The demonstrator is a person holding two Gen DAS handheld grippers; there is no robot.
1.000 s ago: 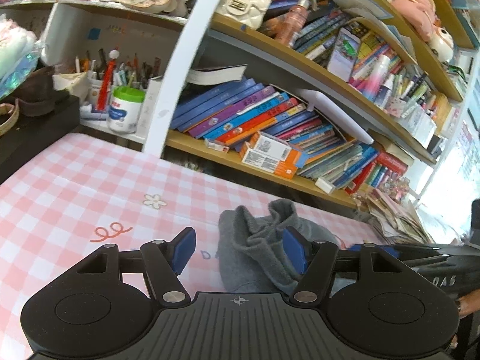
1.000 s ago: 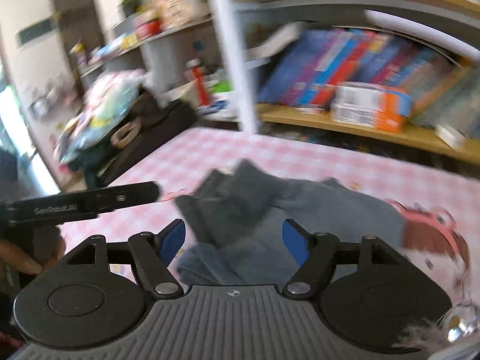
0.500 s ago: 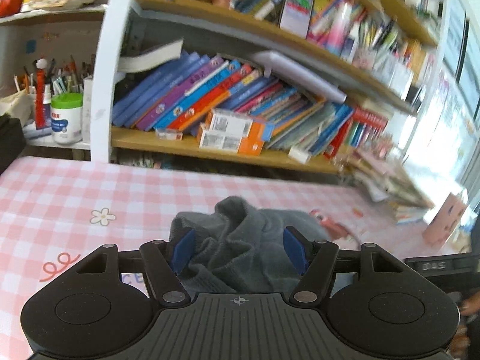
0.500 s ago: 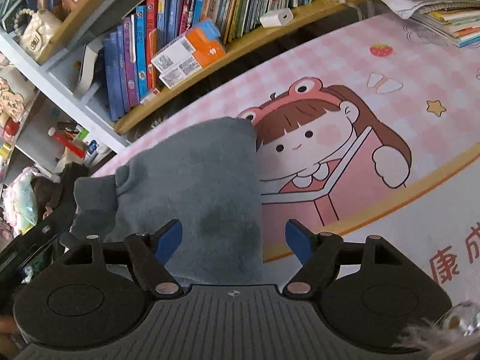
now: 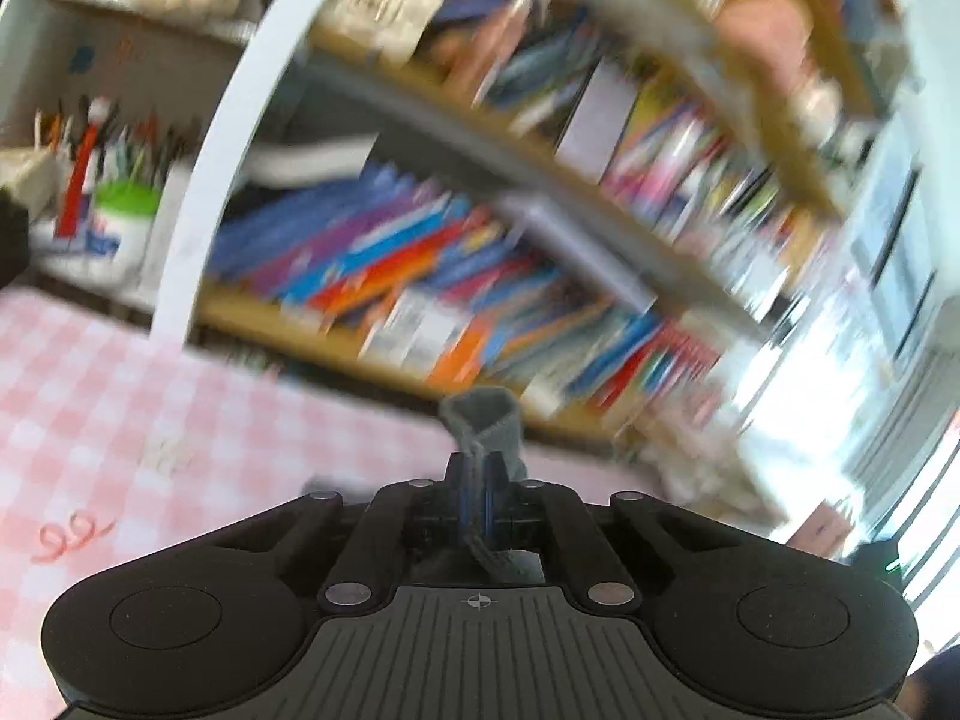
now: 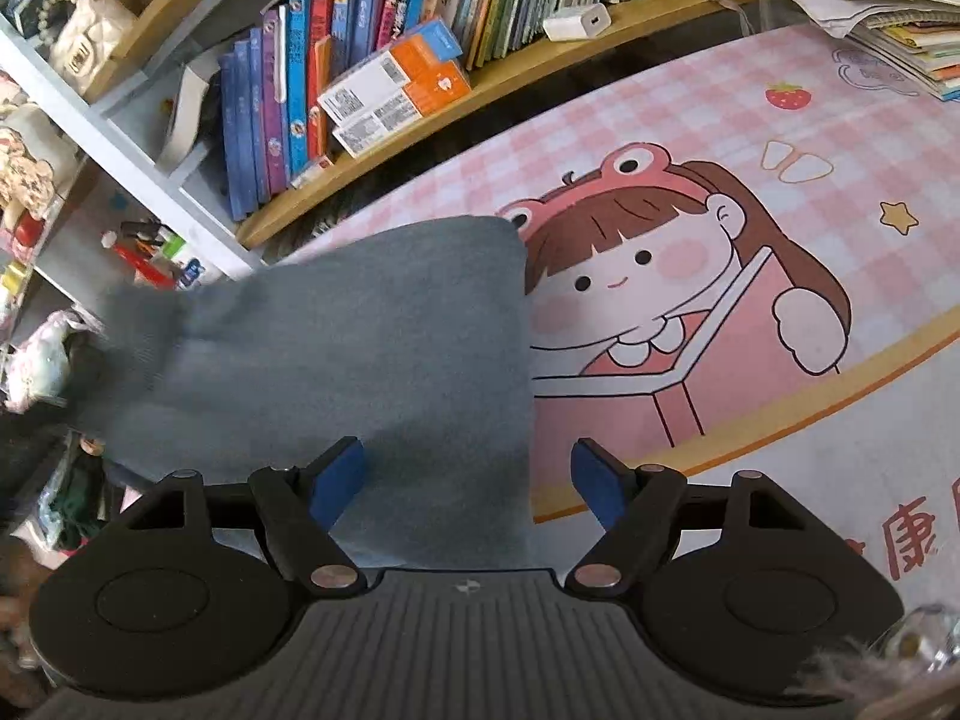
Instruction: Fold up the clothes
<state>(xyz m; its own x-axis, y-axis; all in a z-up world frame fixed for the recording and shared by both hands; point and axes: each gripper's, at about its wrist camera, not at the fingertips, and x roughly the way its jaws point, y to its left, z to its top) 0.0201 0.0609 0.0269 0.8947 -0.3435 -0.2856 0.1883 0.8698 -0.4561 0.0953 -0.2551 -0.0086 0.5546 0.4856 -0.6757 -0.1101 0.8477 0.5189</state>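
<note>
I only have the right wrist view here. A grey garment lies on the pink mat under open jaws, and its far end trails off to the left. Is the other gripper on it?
Observer: Yes. The left gripper has just closed, and it is shut on a bunched piece of the grey garment.
Operator: Is that piece lying on the mat?
Observer: No, it sticks up past the fingertips, clear of the checked mat.
Operator: Is the left view sharp?
Observer: No, the bookshelf behind is smeared with motion blur.
</note>
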